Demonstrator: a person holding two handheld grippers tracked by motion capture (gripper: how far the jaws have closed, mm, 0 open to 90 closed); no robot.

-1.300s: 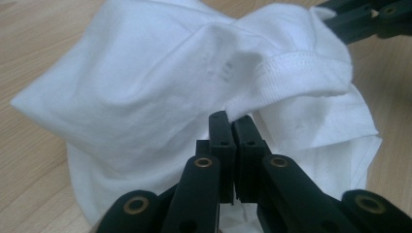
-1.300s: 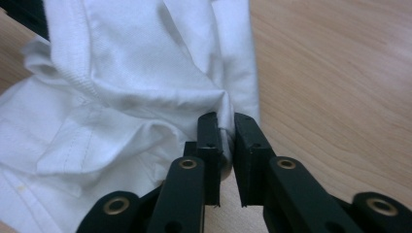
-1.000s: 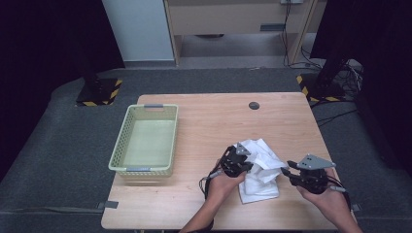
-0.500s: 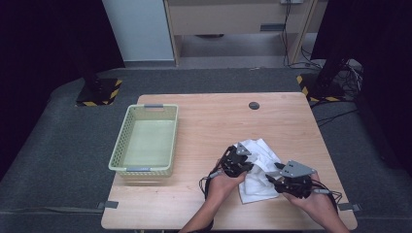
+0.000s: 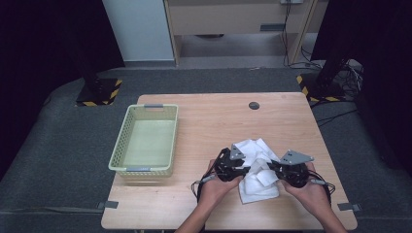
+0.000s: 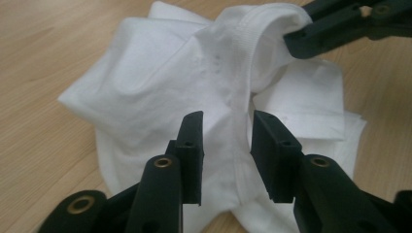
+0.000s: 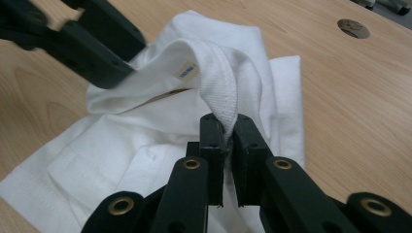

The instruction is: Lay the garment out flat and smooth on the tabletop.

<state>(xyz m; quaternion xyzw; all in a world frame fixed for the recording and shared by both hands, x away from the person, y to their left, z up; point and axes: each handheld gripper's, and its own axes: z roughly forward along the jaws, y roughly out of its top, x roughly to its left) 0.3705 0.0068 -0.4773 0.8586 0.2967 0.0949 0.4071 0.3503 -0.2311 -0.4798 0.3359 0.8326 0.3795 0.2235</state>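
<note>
Nearest the person, a crumpled white cotton garment [image 5: 256,170] lies on the pale wooden surface [image 5: 204,116], only loosely bunched. The right hand-held gripper [image 7: 226,141] has just clamped onto its ribbed neckband [image 7: 221,92], which it pinches tight. The left hand-held gripper [image 6: 226,141] has just been opening; its jaws stand apart astride a fold, not pressing it. Farther off, the pale green plastic basket [image 5: 145,143] holds nothing, so folding and putting away likely remain.
</note>
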